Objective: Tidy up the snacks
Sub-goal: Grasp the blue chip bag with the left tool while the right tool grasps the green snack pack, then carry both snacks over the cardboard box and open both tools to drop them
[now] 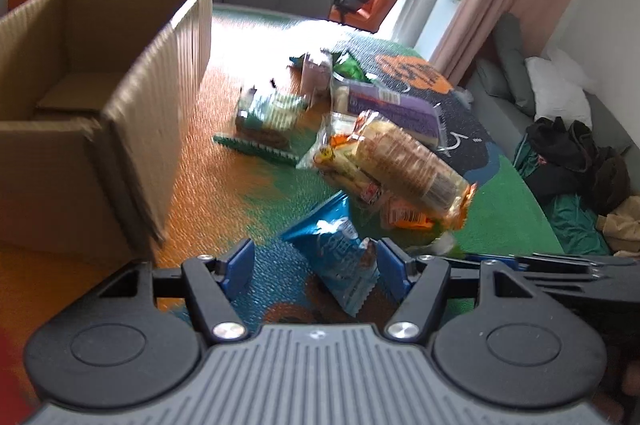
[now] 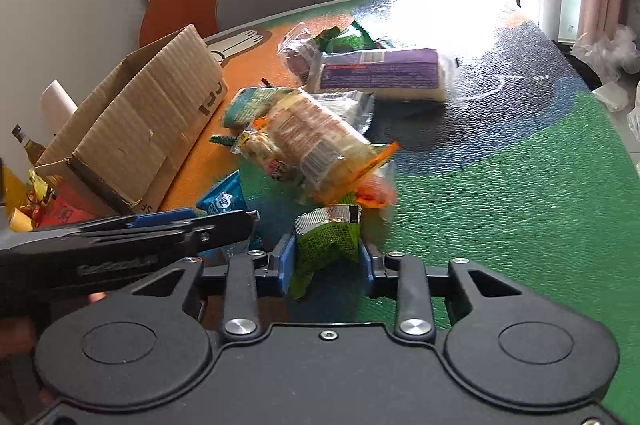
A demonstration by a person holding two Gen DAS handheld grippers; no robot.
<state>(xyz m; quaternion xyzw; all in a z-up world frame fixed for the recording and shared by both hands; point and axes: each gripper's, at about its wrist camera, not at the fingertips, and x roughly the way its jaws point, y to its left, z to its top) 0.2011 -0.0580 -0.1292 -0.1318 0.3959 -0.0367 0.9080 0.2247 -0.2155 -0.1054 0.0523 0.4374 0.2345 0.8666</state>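
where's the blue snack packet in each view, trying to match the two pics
Left wrist view: the blue snack packet lies low in the centre, between the left gripper's blue pads.
Right wrist view: only part of it shows at lower left, behind the left gripper's black body, left of the green packet.
Shared landmark: the cardboard box, left of the snack pile in both.

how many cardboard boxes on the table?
1. The open brown corrugated cardboard box stands at the table's left edge, left of the snack pile. A second, smaller box sits on the floor by the window, not on the table.
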